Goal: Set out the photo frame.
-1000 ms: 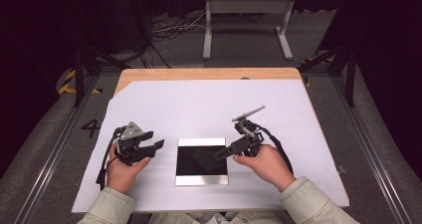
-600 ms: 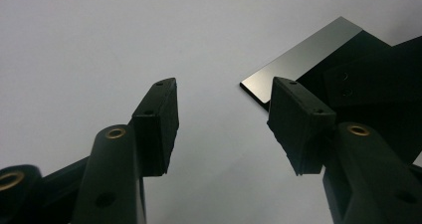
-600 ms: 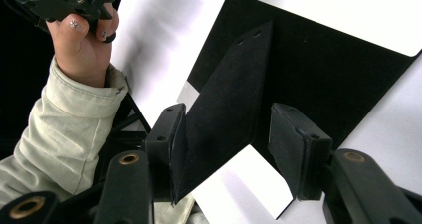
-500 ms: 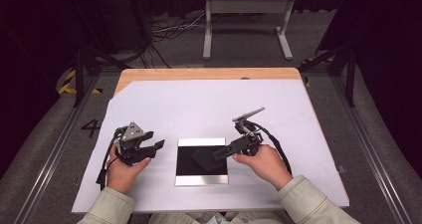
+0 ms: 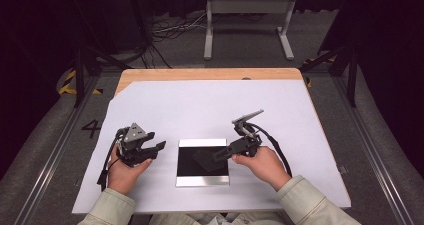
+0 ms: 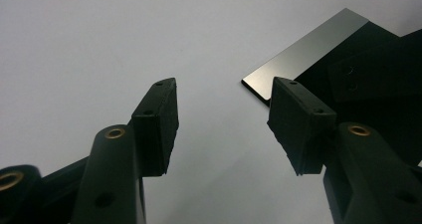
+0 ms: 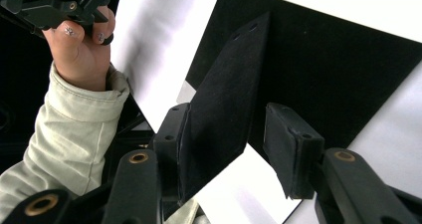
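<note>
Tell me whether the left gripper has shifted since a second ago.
No. The left gripper sits at the same spot left of the dark mirror plate, jaws open and apart from it.

A white sheet (image 5: 200, 105) covers the wooden table (image 5: 210, 74) (metal stand (image 5: 247, 20) behind).

The right gripper (image 5: 220, 154), at lower centre of the high view, has its jaws just closing a little over the right edge of the black mirror tile (image 5: 202, 162); in the right gripper view a gap remains and the pads press on nothing
</note>
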Action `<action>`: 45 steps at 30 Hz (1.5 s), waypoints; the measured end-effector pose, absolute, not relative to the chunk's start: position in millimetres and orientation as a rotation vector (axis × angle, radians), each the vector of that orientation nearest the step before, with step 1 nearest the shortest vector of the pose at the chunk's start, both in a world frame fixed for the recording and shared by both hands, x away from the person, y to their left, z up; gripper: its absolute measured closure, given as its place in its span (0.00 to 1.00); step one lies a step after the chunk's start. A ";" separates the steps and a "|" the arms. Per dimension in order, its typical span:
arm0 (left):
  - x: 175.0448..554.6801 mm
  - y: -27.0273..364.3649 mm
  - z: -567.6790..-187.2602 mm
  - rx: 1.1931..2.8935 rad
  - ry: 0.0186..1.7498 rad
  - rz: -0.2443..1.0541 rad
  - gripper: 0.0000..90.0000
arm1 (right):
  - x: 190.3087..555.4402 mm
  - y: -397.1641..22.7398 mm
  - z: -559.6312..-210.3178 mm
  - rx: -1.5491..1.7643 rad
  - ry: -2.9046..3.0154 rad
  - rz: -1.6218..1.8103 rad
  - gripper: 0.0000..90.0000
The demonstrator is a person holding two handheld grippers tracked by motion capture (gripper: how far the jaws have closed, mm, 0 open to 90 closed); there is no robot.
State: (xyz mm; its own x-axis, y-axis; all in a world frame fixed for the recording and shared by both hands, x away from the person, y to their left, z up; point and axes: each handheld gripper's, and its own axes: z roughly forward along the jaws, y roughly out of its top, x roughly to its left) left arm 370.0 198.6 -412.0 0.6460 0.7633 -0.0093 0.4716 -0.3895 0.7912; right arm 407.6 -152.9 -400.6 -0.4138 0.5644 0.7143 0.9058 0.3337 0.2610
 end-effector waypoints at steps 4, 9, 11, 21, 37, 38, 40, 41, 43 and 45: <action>370.0 198.7 -412.1 2.052 0.963 0.458 0.51 | 407.5 -151.1 -402.3 -1.272 -2.092 -0.889 0.60; 370.1 198.8 -412.0 2.056 0.960 0.459 0.51 | 407.0 -148.0 -404.0 -1.253 -2.073 -0.879 0.64; 370.1 199.1 -412.0 2.053 0.961 0.457 0.51 | 407.1 -147.8 -403.8 -1.245 -2.073 -0.878 0.65; 370.6 199.9 -412.0 2.054 0.962 0.452 0.51 | 407.5 -148.1 -403.8 -1.246 -2.065 -0.863 0.69; 370.3 200.0 -411.9 2.049 0.967 0.452 0.51 | 401.4 -150.3 -396.6 -1.199 -2.061 -0.897 0.82; 370.2 200.0 -411.9 2.047 0.970 0.453 0.51 | 401.4 -150.3 -396.6 -1.199 -2.061 -0.897 0.82; 370.0 200.5 -411.6 2.039 0.972 0.459 0.51 | 399.3 -150.2 -394.4 -1.183 -2.057 -0.915 0.85; 370.0 200.7 -411.6 2.038 0.973 0.460 0.51 | 398.9 -150.2 -393.7 -1.178 -2.060 -0.915 0.86; 370.0 200.9 -411.6 2.036 0.975 0.460 0.51 | 397.6 -149.9 -392.2 -1.167 -2.061 -0.926 0.89; 370.3 201.4 -411.3 2.037 0.971 0.468 0.51 | 397.1 -150.0 -391.4 -1.153 -2.063 -0.929 0.91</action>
